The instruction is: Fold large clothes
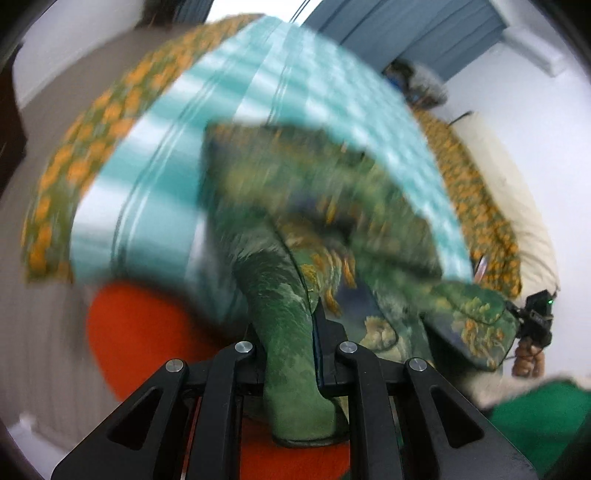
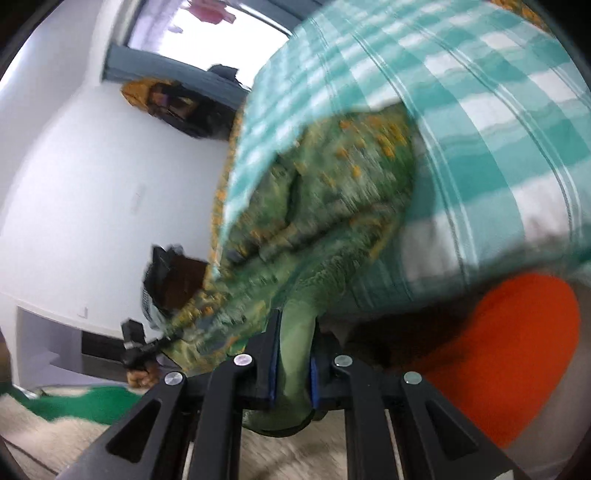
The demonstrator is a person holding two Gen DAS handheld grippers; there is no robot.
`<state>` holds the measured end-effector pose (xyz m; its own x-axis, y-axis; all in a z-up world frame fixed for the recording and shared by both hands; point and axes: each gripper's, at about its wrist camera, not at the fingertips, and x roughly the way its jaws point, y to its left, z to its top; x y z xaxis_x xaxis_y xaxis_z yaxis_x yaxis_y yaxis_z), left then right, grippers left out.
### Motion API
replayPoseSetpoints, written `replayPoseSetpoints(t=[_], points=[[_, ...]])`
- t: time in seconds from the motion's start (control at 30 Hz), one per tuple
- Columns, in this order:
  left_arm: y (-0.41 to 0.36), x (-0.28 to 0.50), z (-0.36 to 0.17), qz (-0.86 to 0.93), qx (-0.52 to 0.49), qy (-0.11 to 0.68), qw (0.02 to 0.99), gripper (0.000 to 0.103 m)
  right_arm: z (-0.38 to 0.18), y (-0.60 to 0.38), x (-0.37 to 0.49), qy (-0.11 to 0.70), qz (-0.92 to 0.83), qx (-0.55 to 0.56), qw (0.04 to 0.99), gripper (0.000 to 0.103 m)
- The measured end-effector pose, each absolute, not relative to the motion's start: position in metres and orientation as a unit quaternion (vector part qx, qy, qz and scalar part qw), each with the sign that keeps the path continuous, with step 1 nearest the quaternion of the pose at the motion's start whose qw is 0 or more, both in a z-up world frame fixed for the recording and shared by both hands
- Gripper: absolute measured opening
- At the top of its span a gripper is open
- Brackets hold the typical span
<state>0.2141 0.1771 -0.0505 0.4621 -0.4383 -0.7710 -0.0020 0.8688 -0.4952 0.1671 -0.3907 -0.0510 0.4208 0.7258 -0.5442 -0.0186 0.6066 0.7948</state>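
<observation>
A large green garment (image 1: 295,206) with a gold and blue print hangs stretched between both grippers, above the bed. My left gripper (image 1: 291,332) is shut on one edge of it, and the cloth bunches between the fingers. In the left wrist view, my right gripper (image 1: 535,317) holds the garment's far corner at the right, with a hand (image 1: 528,362) below it. In the right wrist view, my right gripper (image 2: 295,332) is shut on a fold of the same garment (image 2: 332,192). The left gripper (image 2: 136,347) shows there at the lower left, holding the other end. Both pictures are blurred.
A teal checked sheet (image 1: 147,184) covers the bed, over an orange-flowered bedspread (image 1: 74,155). A round orange thing (image 1: 140,332) lies on the floor below the bed edge. A green and cream rug (image 1: 535,413) lies near me. Blue curtains (image 1: 406,26) hang behind.
</observation>
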Motion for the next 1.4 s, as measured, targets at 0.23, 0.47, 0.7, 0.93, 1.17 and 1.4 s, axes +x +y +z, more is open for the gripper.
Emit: replayPoseSetpoints(t=[0.23,0.47,0.7,0.93,1.17,1.4], points=[[0.170,0.369,-0.083,-0.095,-0.224,0.453,0.858,0.029,-0.070,-0.394,0.303,0.412,0.230,0.343,0.812,0.012],[0.191,0.425,-0.117,-0.025,-0.259,0.463,0.847,0.069,-0.176,-0.400,0.393,0.481,0.114,0.448,0.745,0.043],[0.201,0.412,-0.118,-0.065,-0.213,0.465,0.857,0.097,-0.139,-0.394,0.391,0.447,0.111,0.384,0.800,0.089],[0.147,0.444,-0.180,-0.004,-0.127,0.506,0.853,0.078,-0.149,-0.326,0.408,0.491,0.081,0.160,0.853,0.089],[0.131,0.423,-0.165,0.002,-0.087,0.496,0.864,0.008,-0.133,-0.291,0.377,0.477,0.063,0.021,0.876,0.013],[0.124,0.447,-0.067,0.000,-0.055,0.386,0.921,0.008,-0.056,-0.280,0.399,0.377,0.034,-0.059,0.924,0.012]])
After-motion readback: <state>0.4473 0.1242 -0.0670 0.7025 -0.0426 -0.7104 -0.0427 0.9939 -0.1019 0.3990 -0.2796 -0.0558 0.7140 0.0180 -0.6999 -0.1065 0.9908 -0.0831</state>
